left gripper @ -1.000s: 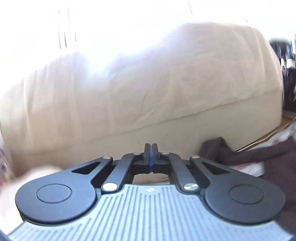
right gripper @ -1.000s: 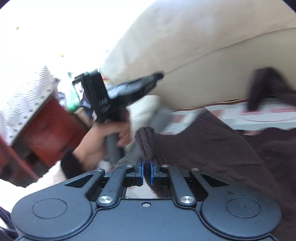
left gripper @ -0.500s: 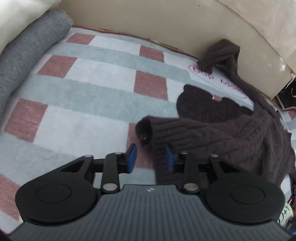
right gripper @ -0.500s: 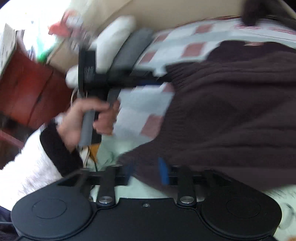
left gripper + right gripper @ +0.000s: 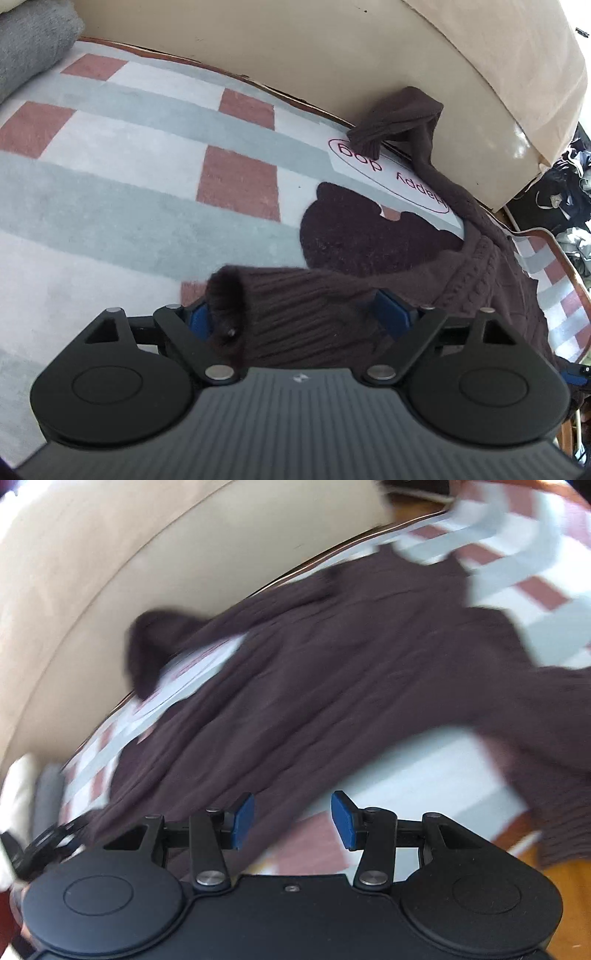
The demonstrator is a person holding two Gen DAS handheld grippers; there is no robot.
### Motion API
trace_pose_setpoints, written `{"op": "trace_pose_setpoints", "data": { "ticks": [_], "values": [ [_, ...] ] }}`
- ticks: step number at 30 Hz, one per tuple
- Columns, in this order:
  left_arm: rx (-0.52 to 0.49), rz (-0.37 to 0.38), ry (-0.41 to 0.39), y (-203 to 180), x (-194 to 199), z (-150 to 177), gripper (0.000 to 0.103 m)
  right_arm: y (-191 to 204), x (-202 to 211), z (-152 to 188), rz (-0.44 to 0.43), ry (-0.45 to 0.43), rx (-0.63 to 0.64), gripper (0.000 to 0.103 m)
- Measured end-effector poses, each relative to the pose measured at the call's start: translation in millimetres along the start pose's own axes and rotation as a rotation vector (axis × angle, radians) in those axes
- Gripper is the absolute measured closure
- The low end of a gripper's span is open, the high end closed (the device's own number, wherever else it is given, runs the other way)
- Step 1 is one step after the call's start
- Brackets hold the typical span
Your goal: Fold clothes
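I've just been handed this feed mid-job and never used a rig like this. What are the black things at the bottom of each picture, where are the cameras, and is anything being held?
There is no robot arm: a person carries a two-finger gripper in each hand, with a camera on each looking along its fingers.

The left gripper has just been opening wide; the cuffed sleeve of a dark brown sweater lies between its blue pads, seemingly ungripped.

The right gripper is open with nothing gripped, above the sweater's body; that picture is blurred.

The sweater is spread on a checked blanket beside a beige cushion, with a grey rolled fabric at the far left.
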State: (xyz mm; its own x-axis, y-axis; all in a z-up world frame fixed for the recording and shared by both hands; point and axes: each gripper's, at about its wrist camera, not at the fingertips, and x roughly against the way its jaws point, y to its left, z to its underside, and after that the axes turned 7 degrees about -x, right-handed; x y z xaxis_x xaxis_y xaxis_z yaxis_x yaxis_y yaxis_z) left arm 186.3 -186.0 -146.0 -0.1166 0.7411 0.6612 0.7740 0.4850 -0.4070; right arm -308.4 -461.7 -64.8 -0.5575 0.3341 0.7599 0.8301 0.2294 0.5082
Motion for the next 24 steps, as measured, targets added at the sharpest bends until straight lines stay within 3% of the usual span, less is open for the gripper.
{"op": "trace_pose_setpoints", "data": {
  "ticks": [1,2,3,5,9,12,15,17,19,20,22,24],
  "values": [
    [-0.025,-0.024,-0.004,-5.1,-2.2,-0.3,0.019,-2.9,1.0,1.2,0.010,-0.006,-0.005,0.051],
    [-0.050,-0.048,-0.008,-10.2,-4.3,-0.7,0.044,-4.6,0.7,4.4,0.021,-0.007,-0.012,0.051],
    [-0.077,-0.072,-0.015,-15.3,-5.8,-1.4,0.079,-5.9,0.0,8.0,0.031,-0.006,-0.019,0.051],
    [-0.134,-0.114,-0.034,-25.7,-7.5,-3.0,0.089,-8.9,-4.7,16.3,0.061,-0.004,-0.034,0.051],
    [-0.231,-0.012,-0.221,-41.6,40.6,-11.4,0.091,-15.2,-11.6,22.6,0.083,0.055,-0.056,0.051],
    [-0.193,-0.076,-0.364,-30.8,82.7,-32.4,0.092,-17.0,-7.8,24.8,0.061,0.081,-0.061,0.051],
    [-0.065,-0.140,-0.477,-3.1,108.3,-50.4,0.096,-15.4,-4.9,25.9,0.058,0.082,-0.047,0.051],
    [-0.031,-0.214,-0.369,15.4,91.7,-53.2,0.091,-16.3,-7.1,27.0,0.056,0.092,-0.059,0.051],
    [-0.053,-0.424,-0.237,19.7,69.3,-39.9,0.089,-16.0,-9.5,28.7,0.047,0.096,-0.066,0.051],
    [-0.071,-0.452,-0.186,19.6,63.1,-30.9,0.089,-15.2,-10.4,29.5,0.047,0.093,-0.065,0.051],
    [-0.076,-0.369,-0.121,14.0,62.4,-17.9,0.089,-12.8,-11.1,29.8,0.045,0.088,-0.053,0.051],
    [-0.084,-0.255,-0.117,-4.7,69.2,-11.1,0.078,-11.8,-10.1,30.2,0.045,0.081,-0.042,0.051]
  ]
}}
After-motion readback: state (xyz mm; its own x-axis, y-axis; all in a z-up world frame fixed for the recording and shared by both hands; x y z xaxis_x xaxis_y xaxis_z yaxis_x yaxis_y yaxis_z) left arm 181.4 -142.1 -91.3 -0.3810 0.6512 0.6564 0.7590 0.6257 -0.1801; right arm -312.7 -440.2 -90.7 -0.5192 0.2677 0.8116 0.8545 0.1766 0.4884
